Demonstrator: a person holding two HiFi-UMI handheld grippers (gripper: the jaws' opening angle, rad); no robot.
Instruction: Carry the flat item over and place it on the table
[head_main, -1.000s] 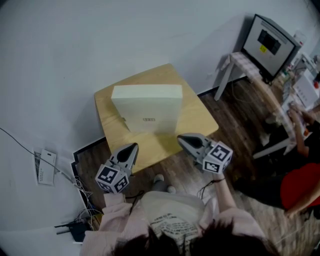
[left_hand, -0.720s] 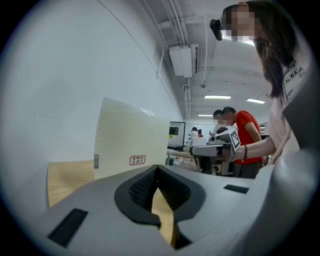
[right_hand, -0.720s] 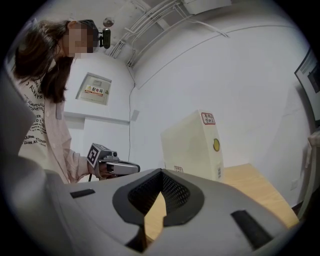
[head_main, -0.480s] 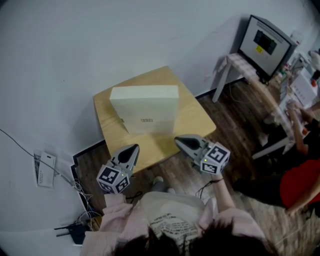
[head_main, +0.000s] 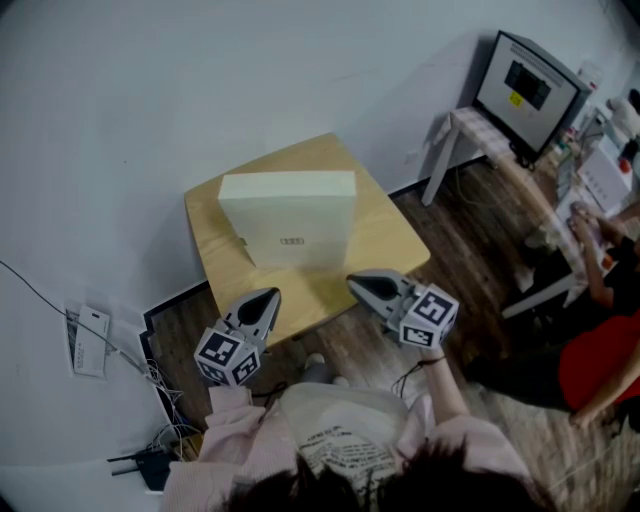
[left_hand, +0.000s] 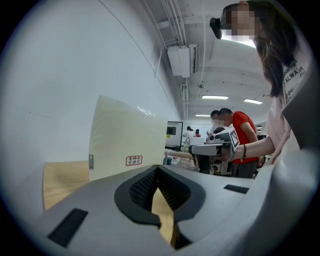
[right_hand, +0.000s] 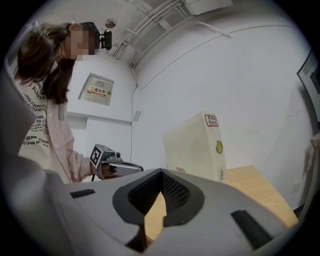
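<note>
The box (head_main: 288, 225) at centre is pale cream, with a red-and-white label (right_hand: 212, 120) and 1 yellow dot (right_hand: 219, 146). The table (head_main: 385, 235) is light yellow wood. The left gripper (head_main: 270, 295) and right gripper (head_main: 356, 283), lower centre, are grey, and their cubes (head_main: 227, 357) are patterned with black-and-white squares. The wall (head_main: 150, 90) is white, the floor (head_main: 470, 210) dark brown woodgrain. The sleeves (head_main: 225, 420) are pink.

Small light-wood table (head_main: 395, 240); cream flat box (head_main: 290, 215) stands upright on its top.
</note>
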